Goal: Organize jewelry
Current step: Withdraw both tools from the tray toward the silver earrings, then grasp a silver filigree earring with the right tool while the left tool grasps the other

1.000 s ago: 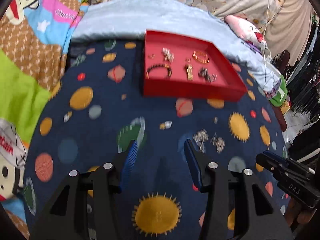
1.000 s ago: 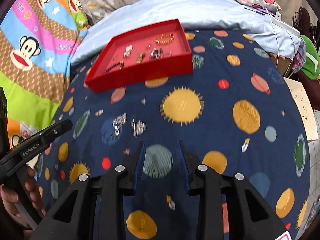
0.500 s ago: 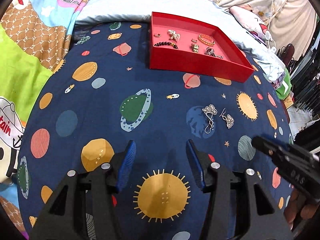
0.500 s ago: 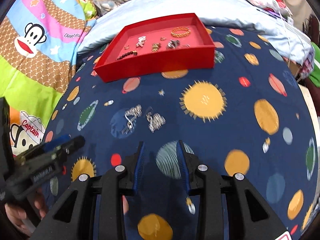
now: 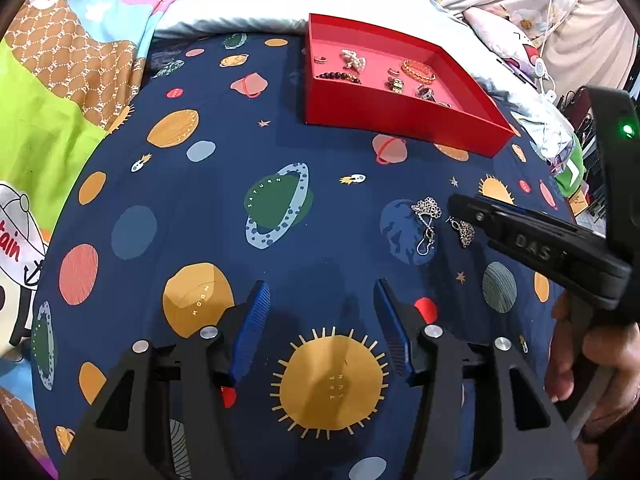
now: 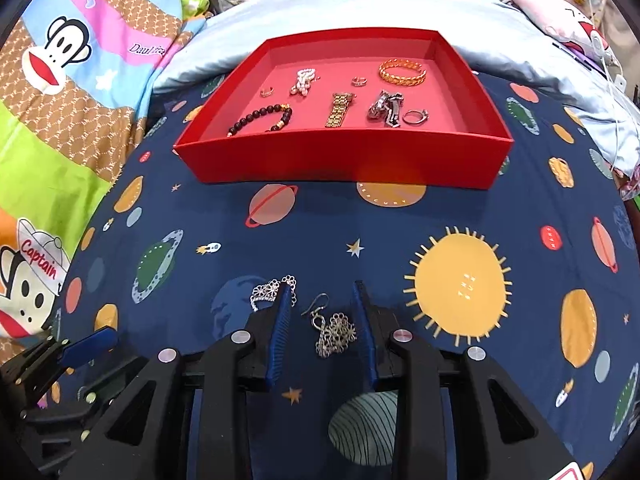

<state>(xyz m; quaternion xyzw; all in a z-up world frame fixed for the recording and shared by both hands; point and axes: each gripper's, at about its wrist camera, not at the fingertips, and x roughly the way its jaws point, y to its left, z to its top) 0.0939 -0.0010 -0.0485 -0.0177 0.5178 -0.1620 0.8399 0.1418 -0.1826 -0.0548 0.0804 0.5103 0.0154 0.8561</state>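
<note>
Earrings: two silvery filigree pieces of small openwork rings on hooks, lying on the navy planet-print bedspread (image 6: pixel 400 240); near earring (image 6: pixel 334 330) sits between the right gripper's fingers, far earring (image 6: pixel 274 290) is partly hidden behind the left blue pad.
Right gripper (image 6: pixel 322 328): parted, ribbed blue pads either side of the near earring; contact cannot be judged.
Left gripper (image 5: pixel 320 322): spread wide, holding nothing, over a printed yellow sun, well apart from the earrings.
Tray (image 6: pixel 340 160): shallow red box, straight walls, pink floor, beyond the earrings with bare cloth between.
Tray contents: dark bead bracelet (image 6: pixel 260 118), gold cuff (image 6: pixel 401 72), gold mesh band (image 6: pixel 339 110), pearl cluster (image 6: pixel 304 80), metal links (image 6: pixel 386 109), small rings too tiny to read.
Edges: pale blue pillow (image 6: pixel 360 4) behind the tray; cartoon monkey quilt (image 6: pixel 60 80) to the left, cut off.
</note>
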